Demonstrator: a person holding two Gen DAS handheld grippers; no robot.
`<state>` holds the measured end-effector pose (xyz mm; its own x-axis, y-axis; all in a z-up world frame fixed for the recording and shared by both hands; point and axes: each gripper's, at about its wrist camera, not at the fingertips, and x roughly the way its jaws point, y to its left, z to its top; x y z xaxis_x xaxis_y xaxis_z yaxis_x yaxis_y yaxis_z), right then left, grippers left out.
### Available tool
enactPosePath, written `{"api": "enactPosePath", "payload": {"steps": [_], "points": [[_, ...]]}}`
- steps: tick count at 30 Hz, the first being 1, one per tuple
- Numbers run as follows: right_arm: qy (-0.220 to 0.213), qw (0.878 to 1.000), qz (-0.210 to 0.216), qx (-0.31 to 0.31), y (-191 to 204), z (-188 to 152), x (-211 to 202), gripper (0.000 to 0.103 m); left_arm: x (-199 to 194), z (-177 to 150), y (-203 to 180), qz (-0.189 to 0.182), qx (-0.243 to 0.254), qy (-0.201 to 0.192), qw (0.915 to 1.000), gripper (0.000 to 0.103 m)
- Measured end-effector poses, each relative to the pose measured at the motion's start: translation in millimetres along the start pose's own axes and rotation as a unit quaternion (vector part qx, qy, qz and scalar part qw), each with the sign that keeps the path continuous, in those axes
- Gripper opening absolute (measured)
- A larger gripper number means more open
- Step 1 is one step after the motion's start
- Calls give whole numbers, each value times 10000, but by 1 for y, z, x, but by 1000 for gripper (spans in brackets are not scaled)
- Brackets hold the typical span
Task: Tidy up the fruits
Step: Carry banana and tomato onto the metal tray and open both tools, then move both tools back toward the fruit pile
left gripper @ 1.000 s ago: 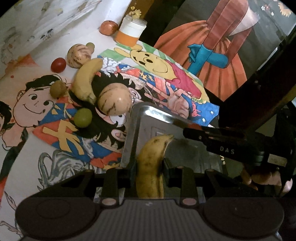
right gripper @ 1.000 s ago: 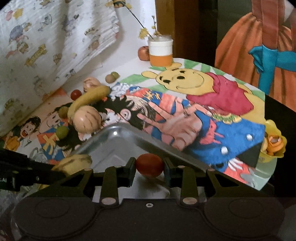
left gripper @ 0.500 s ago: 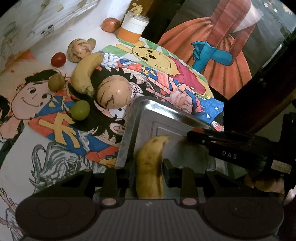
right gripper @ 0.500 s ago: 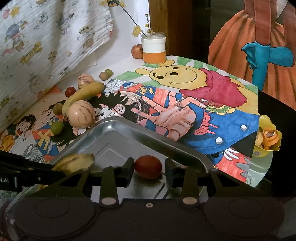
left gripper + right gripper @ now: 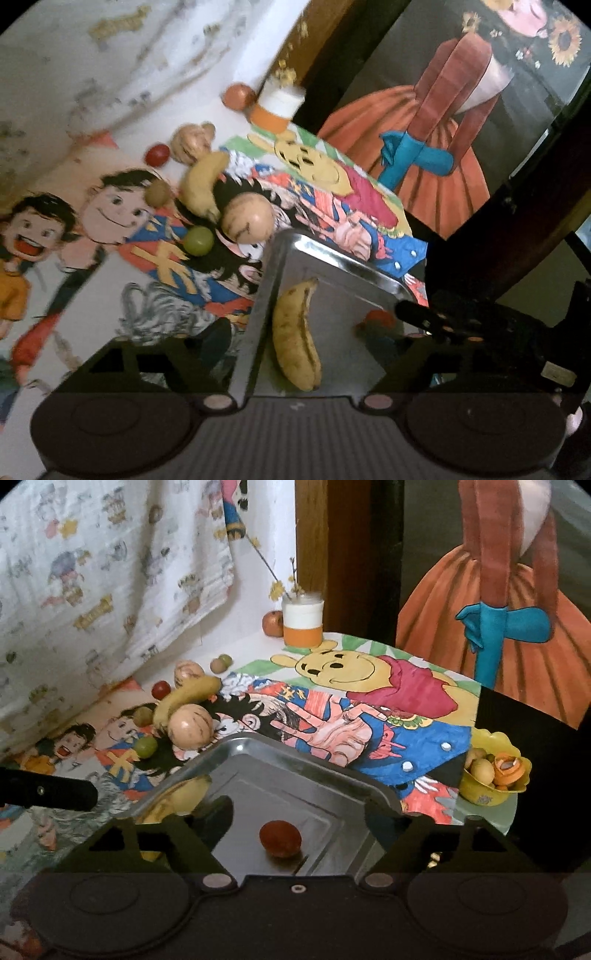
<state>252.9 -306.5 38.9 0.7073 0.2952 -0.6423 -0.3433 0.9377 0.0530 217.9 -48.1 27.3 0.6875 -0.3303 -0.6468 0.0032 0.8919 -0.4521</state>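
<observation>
Nearest the left wrist camera, the left gripper (image 5: 295,332) has its two black fingers spread wide and holds nothing; a spotted yellow banana (image 5: 296,338) lies loose between them on the floor of a shiny rectangular metal tray (image 5: 334,254), close to the tray's left wall. The right gripper (image 5: 297,821) is likewise spread wide and empty, and a small dark red round fruit (image 5: 280,837) rests on the tray (image 5: 295,749) floor between its fingers, touching neither. In the left view, the right gripper shows as a dark bar over the tray's right side. Just beyond the tray's far rim, on a tabletop covered with bright cartoon drawings (image 5: 369,716), sits a large pale tan round fruit (image 5: 190,726), with a small green round fruit (image 5: 146,746) beside it to the left. A second yellow banana (image 5: 183,698) lies behind the tan fruit, near a small brownish fruit (image 5: 142,716), a small red round fruit (image 5: 160,689) and another tan round fruit (image 5: 189,672). To the right, at the table edge, a yellow scalloped bowl (image 5: 480,794) holds small yellowish fruits and orange peel. Farthest back, a white and orange jar (image 5: 302,622) with twigs stands next to a reddish apple (image 5: 272,623), before a printed white cloth (image 5: 92,572).
</observation>
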Motion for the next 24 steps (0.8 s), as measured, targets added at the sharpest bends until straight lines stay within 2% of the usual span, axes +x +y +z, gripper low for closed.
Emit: {"api": "enactPosePath", "payload": {"steps": [3, 5, 9, 14, 19, 24], "points": [[-83, 9999, -22, 52, 6, -8, -19, 93, -17, -5, 1, 193, 113, -167, 9996, 99], [-125, 9999, -42, 85, 10, -15, -32, 97, -26, -10, 2, 310, 197, -246, 9990, 102], [-161, 9998, -110, 106, 24, -28, -55, 102, -40, -22, 5, 404, 383, -231, 9982, 103], [-46, 9996, -171, 231, 40, -46, -77, 102, -53, -40, 9, 434, 658, -50, 9969, 103], [222, 9987, -181, 419, 56, -66, -96, 102, -64, -58, 15, 574, 918, 267, 9938, 103], [636, 9959, -255, 583, 74, -89, -106, 102, -74, -69, 30, 748, 894, 470, 9921, 103]]}}
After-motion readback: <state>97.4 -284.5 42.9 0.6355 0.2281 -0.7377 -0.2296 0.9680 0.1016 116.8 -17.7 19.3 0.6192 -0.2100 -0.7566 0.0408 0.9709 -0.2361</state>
